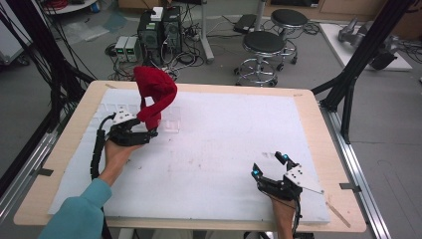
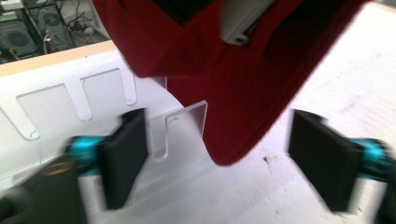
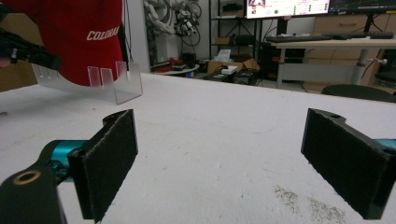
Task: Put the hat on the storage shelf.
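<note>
A red knitted-looking cap (image 1: 155, 92) of soft cloth, with white lettering on its front in the right gripper view, sits draped over a clear acrylic stand (image 1: 171, 124) at the far left of the counter (image 1: 308, 107). The stand is a thin, glossy plate with slots cut in its upright edge; a flat sheet of the same clear plastic with rounded cut-outs lies beside it. The cap's rounded brim (image 2: 238, 116) hangs down between the pads of the left claw (image 1: 151, 130), whose black, matt, rectangular pads stand wide apart on either side of it without pressing it. The right claw (image 1: 271, 166) rests well apart at the near right, also spread wide with nothing between its coarse black pads. The counter is a pale wooden board covered by a white, slightly grubby sheet. Beyond it stand two round black stools (image 1: 263, 47) and computer towers (image 1: 160, 30) on the grey floor
</note>
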Demonstrator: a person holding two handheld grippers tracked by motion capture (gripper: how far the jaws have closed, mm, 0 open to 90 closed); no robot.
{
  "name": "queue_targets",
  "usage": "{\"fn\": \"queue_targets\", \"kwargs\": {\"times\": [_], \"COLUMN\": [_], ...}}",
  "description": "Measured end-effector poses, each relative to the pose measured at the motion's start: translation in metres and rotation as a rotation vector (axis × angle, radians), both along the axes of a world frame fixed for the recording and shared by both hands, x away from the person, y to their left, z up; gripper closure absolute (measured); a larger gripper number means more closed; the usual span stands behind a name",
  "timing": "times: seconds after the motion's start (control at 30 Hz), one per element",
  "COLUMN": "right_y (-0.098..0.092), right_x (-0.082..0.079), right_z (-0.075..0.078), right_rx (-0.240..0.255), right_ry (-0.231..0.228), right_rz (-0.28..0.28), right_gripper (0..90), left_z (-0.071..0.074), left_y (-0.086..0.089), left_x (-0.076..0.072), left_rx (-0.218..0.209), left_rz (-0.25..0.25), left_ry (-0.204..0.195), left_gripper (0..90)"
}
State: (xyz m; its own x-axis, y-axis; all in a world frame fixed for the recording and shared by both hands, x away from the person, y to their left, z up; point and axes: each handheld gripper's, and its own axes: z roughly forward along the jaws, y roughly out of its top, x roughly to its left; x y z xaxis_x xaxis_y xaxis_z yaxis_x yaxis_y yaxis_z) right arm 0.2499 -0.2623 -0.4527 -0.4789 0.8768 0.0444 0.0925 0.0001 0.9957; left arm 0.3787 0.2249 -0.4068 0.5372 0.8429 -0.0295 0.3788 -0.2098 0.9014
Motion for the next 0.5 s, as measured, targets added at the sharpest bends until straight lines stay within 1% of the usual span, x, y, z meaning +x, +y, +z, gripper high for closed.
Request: {"fn": "queue_targets", "kwargs": {"times": [0.03, 0.1, 0.17, 0.23, 0.3, 0.37, 0.43, 0.5], "right_y": [0.0, 0.0, 0.0, 0.0, 0.0, 0.0, 0.001, 0.001], "right_x": [0.0, 0.0, 0.0, -0.001, -0.001, -0.001, -0.001, -0.002], "right_z": [0.0, 0.0, 0.0, 0.0, 0.0, 0.0, 0.0, 0.0], "right_rx": [0.0, 0.0, 0.001, 0.003, 0.003, -0.002, -0.002, -0.001], "right_ry": [-0.001, -0.001, 0.0, 0.0, -0.002, -0.008, -0.005, -0.011], "right_rz": [0.001, 0.002, 0.001, 0.002, 0.001, -0.002, -0.004, -0.005], "right_gripper": [9.7, 9.7, 9.7, 9.7, 9.7, 9.7, 9.7, 9.7], "left_z": [0.0, 0.001, 0.001, 0.002, 0.0, -0.003, -0.007, -0.014], "left_y": [0.003, 0.014, 0.023, 0.036, 0.049, 0.058, 0.067, 0.076], "left_x": [-0.003, -0.011, -0.022, -0.033, -0.048, -0.058, -0.069, -0.079], "left_rx": [0.007, -0.004, -0.011, -0.022, -0.017, -0.021, -0.004, -0.017], "left_rz": [0.003, -0.023, -0.037, -0.071, -0.092, -0.109, -0.115, -0.135], "left_ry": [0.0, 0.007, -0.019, -0.027, -0.076, -0.087, -0.103, -0.116], "left_gripper": [17.8, 14.6, 14.4, 14.4, 14.5, 14.7, 15.2, 15.2]}}
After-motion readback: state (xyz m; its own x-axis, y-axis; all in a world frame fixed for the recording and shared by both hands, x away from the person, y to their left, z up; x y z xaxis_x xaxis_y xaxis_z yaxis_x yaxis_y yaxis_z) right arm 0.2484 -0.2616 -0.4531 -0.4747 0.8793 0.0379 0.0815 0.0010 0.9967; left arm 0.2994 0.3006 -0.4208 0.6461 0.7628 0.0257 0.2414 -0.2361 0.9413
